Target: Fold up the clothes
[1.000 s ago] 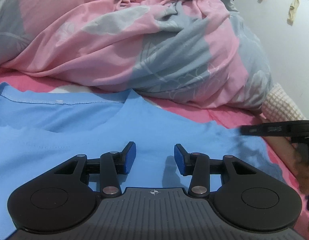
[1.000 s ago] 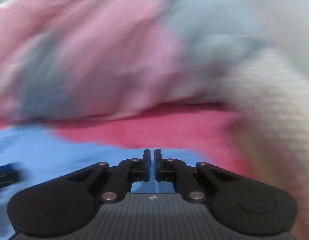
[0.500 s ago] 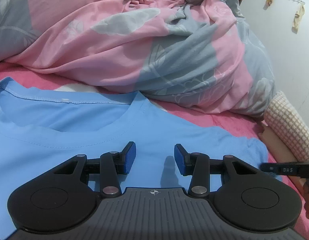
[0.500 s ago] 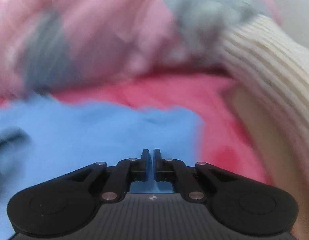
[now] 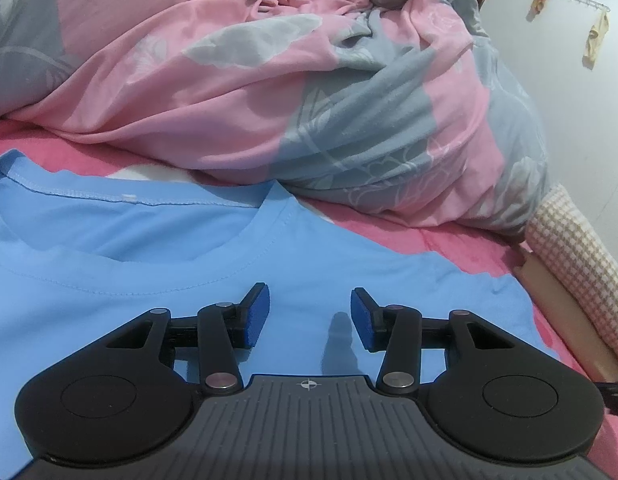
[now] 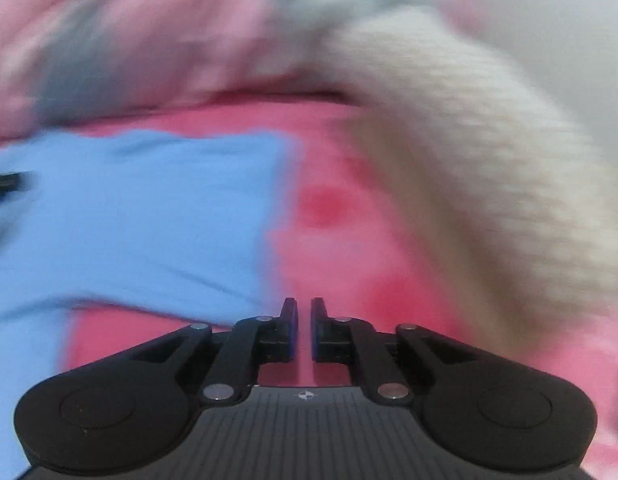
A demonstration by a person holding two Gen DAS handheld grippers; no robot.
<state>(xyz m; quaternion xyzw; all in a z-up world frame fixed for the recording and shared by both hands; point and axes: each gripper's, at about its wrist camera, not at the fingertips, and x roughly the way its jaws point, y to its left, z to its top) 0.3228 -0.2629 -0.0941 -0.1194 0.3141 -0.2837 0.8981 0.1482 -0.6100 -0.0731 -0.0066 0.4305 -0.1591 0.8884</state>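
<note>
Left gripper (image 5: 310, 316) opening, empty, over a blue T-shirt (image 5: 109, 280).
Right gripper (image 6: 305, 330) opening slightly, empty, beside the shirt's edge.

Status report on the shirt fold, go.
Left tool opening, nothing gripped, over light blue cotton T-shirt. Right tool opening, empty, over pink bedsheet. Rumpled pink-and-grey duvet beside the collar.

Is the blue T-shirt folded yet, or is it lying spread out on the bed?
Spread out. The blue T-shirt lies flat, collar open, sleeve extended toward the bed edge; no fold shows. Its lower half is out of view.
</note>
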